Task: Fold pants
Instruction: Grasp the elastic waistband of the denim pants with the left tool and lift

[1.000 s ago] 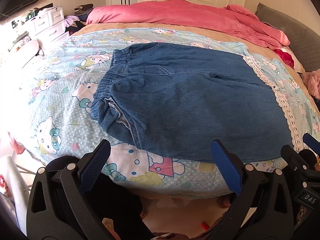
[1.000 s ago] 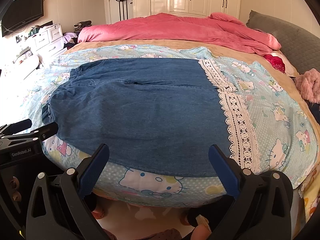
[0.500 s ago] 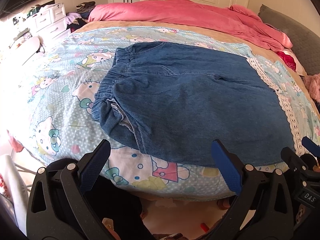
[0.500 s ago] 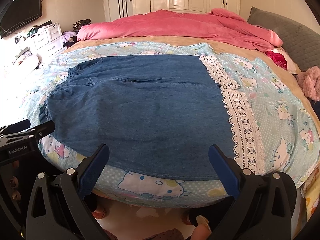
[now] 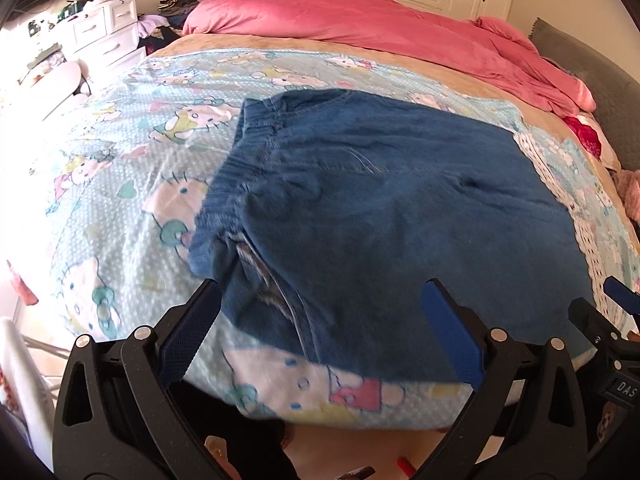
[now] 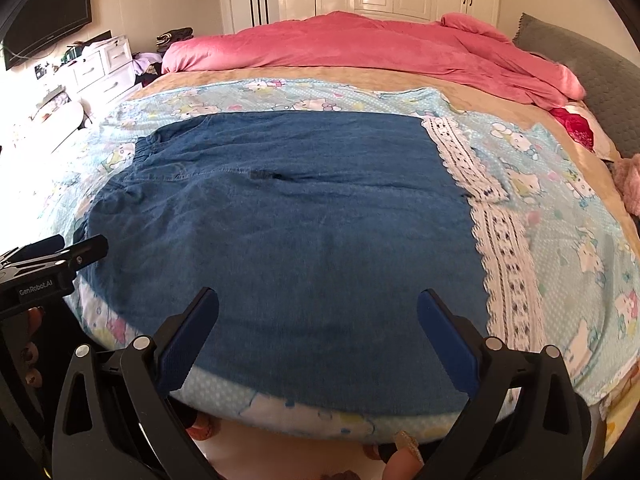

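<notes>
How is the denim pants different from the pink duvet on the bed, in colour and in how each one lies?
The denim pants are dark blue; the pink duvet is pink. The pants lie spread flat near the bed's front edge; the duvet is bunched at the far end. Both rest on the bed, and neither gripper touches them.

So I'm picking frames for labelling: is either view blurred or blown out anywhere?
Left wrist view: motion-smeared, denim pants soft along the near edge; window glare whitens the left border. Right wrist view: sharper, lace trim readable, though the left side by the white drawers is overexposed. Both bow at the edges from fisheye.
</notes>
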`<act>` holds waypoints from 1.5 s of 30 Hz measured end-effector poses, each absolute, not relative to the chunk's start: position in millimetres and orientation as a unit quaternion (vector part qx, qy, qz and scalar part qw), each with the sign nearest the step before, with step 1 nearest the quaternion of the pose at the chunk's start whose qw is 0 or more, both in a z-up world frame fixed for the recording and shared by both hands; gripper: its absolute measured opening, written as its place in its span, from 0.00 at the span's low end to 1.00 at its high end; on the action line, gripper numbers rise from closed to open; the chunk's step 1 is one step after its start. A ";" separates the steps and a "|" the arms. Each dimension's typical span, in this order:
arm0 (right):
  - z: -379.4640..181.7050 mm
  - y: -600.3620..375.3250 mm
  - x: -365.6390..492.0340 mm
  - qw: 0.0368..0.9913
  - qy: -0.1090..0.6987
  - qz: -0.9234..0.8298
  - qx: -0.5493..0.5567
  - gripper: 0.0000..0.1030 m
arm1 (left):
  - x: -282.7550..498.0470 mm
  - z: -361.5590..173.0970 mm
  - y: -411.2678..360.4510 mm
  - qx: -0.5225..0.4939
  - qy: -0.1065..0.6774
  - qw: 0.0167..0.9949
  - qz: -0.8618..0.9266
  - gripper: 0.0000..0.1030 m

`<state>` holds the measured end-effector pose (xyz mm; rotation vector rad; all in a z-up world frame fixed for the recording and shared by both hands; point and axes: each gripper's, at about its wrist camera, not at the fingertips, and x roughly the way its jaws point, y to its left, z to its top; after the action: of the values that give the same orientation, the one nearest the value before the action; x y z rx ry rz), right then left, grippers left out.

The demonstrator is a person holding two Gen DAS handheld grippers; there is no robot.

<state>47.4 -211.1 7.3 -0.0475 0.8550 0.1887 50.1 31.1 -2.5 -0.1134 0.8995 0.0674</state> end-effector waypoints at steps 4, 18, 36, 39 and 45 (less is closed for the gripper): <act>13.4 -202.8 72.2 0.905 0.413 0.103 -0.027 0.96 | 67.1 0.1 42.0 -0.056 0.432 0.899 0.039 0.91; 30.1 -172.9 173.9 0.902 0.409 0.136 -0.033 0.96 | 130.1 10.4 75.3 -0.052 0.428 0.900 0.060 0.91; 7.9 -110.3 294.0 0.871 0.421 0.196 -0.160 0.96 | 230.3 -7.7 136.2 -0.042 0.470 0.877 0.095 0.91; 1.5 -100.7 311.9 0.864 0.425 0.201 -0.182 0.96 | 239.0 -8.9 137.8 -0.041 0.470 0.877 0.086 0.91; -7.5 -84.3 334.6 0.848 0.432 0.225 -0.208 0.96 | 256.4 -14.7 125.4 -0.013 0.473 0.880 0.049 0.91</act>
<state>334.6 -84.3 -7.5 -0.4389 0.9111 0.4732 256.4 125.4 -14.7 -0.0281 0.9862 0.1016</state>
